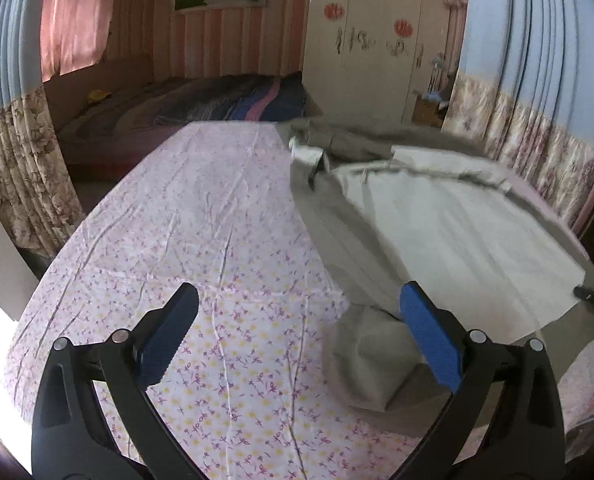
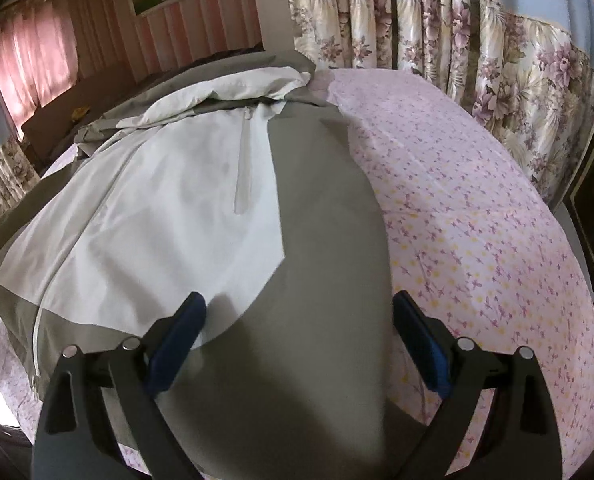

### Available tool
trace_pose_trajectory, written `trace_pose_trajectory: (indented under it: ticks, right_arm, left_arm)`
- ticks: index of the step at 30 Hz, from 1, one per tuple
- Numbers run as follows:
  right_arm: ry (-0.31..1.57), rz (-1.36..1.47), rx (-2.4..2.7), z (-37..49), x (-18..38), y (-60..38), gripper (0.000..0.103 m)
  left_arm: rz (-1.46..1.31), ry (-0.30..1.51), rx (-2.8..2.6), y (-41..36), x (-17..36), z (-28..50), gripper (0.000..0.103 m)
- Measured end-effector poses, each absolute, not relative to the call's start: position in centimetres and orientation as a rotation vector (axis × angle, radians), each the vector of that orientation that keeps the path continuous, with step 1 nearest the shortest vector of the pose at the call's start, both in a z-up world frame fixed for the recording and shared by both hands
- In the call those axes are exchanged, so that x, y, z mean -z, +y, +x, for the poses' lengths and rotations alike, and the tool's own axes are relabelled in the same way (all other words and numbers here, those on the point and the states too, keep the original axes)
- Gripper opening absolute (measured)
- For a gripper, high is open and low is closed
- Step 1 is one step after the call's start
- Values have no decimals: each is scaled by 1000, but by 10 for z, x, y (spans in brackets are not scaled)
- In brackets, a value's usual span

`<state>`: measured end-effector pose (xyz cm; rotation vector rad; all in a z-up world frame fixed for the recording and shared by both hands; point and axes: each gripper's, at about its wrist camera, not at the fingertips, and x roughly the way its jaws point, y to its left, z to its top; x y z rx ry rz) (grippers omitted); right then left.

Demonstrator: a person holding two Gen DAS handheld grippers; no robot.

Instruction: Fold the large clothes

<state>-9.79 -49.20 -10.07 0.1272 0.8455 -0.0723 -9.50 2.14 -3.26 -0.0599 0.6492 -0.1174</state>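
A large grey-and-white hooded jacket point(image 2: 185, 216) lies spread flat on a bed with a pink flowered sheet point(image 2: 477, 216). Its hood is at the far end, and a zip runs down the white front. In the left wrist view the jacket point(image 1: 449, 220) fills the right half, with a crumpled grey sleeve end point(image 1: 373, 356) near the front. My left gripper point(image 1: 297, 304) is open above the sheet; its right pad is beside that sleeve end. My right gripper point(image 2: 299, 308) is open, hovering over the jacket's grey lower part. Neither holds anything.
Flowered curtains point(image 2: 477, 40) hang close behind the bed's right side. A second bed with dark bedding point(image 1: 217, 100) and a white wardrobe point(image 1: 373, 40) stand at the back. A dark cabinet point(image 2: 593, 216) is at the far right. Bare sheet point(image 1: 201, 216) lies left of the jacket.
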Motion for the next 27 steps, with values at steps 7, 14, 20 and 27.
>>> trace_pose_trajectory:
  ticks: [7, 14, 20, 27]
  right_arm:
    - [843, 93, 74, -98, 100, -485, 94]
    - [853, 115, 22, -101, 101, -481, 50]
    - [805, 137, 6, -107, 83, -476, 6]
    - [659, 111, -73, -121, 26, -460, 3]
  left_arm:
    - [34, 691, 201, 7, 50, -88, 100]
    - [66, 827, 302, -36, 94, -54, 100]
    - [156, 802, 349, -65, 96, -48, 43]
    - [75, 726, 357, -27, 46, -60, 5]
